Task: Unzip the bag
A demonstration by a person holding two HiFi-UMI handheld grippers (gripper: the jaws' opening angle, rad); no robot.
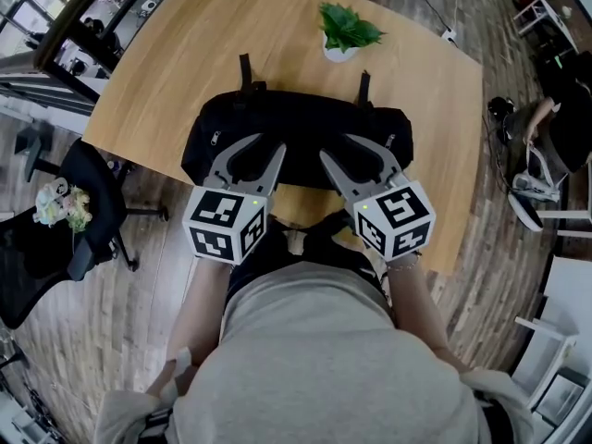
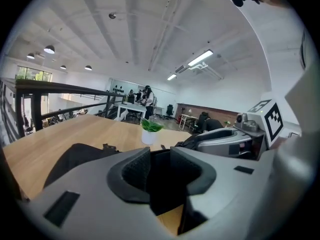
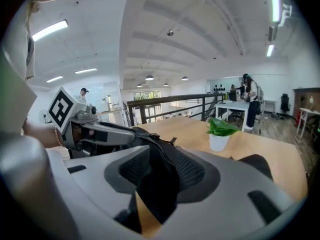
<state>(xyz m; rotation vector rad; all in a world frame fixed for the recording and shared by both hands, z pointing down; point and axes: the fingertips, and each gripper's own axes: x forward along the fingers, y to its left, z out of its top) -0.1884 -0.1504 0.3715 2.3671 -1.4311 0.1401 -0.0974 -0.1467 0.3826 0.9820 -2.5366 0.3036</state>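
A black bag (image 1: 296, 128) lies across the near part of the wooden table (image 1: 166, 72), its two strap ends pointing away from me. Both grippers rest over its near side. My left gripper (image 1: 262, 151) stands open, and in the left gripper view (image 2: 161, 156) dark bag fabric (image 2: 80, 156) shows in the gap between its pads. My right gripper (image 1: 347, 151) is also open. In the right gripper view (image 3: 160, 156) a raised fold of the bag (image 3: 150, 139) runs between the pads. No zipper pull shows in any view.
A small potted plant (image 1: 344, 30) stands on the table beyond the bag. The table's near edge is just below the grippers. An office chair (image 1: 55, 239) stands on the floor at the left. A person sits at the right (image 1: 555, 128).
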